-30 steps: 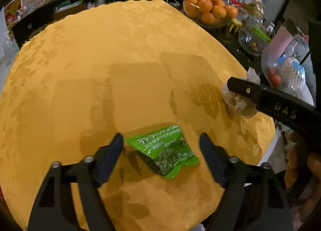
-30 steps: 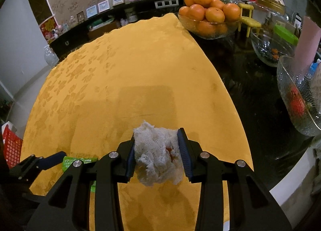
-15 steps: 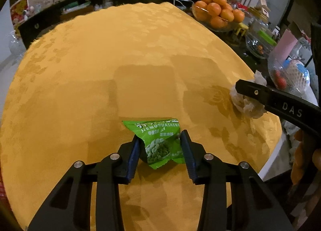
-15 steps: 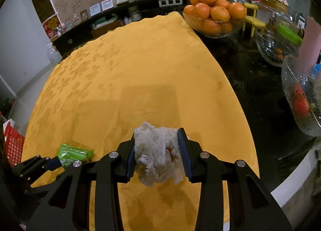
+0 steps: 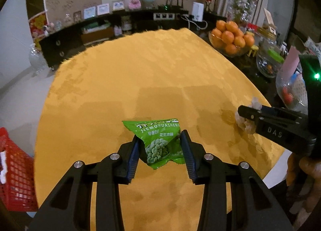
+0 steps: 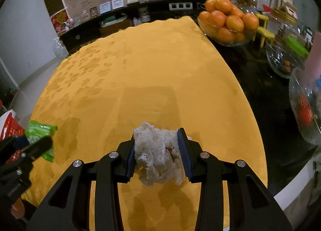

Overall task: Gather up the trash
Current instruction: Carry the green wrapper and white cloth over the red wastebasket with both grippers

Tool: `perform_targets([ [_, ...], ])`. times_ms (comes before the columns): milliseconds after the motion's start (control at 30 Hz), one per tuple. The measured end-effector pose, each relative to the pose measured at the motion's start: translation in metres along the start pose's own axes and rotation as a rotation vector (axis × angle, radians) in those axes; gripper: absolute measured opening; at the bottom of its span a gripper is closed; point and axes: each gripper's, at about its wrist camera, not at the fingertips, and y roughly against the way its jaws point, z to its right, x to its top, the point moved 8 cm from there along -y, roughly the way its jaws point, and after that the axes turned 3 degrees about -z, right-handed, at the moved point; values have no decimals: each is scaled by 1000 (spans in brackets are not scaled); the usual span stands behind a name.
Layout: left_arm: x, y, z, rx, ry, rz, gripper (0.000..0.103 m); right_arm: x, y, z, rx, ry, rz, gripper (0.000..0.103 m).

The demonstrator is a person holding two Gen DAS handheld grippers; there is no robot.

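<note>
Yellow tablecloth (image 5: 160,74) lies bare beneath you: your left gripper (image 5: 160,146) pinches the green snack packet (image 5: 158,142), your right gripper (image 6: 158,150) clamps a wad of white netting (image 6: 156,156), both lifted clear, apparently bound for the red basket (image 5: 14,170).

My black left gripper (image 5: 160,146) has blue pads (image 5: 133,156), and the packet (image 5: 158,142) between them is bright green with white lettering and a picture of pale green peas. My right gripper (image 6: 158,150), black with the same blue pads, carries a cream-white net wad (image 6: 154,154) with an orange-red fleck. The tablecloth (image 5: 140,78) is golden yellow with a woven tone-on-tone flower pattern. The oranges (image 6: 226,18) are orange; the basket (image 5: 14,172) is red lattice
</note>
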Motion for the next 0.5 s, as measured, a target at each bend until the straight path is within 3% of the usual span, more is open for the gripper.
perform_targets([
  [500, 6, 58, -80, 136, 101, 115, 38, 11, 14, -57, 26, 123, 87, 37],
])
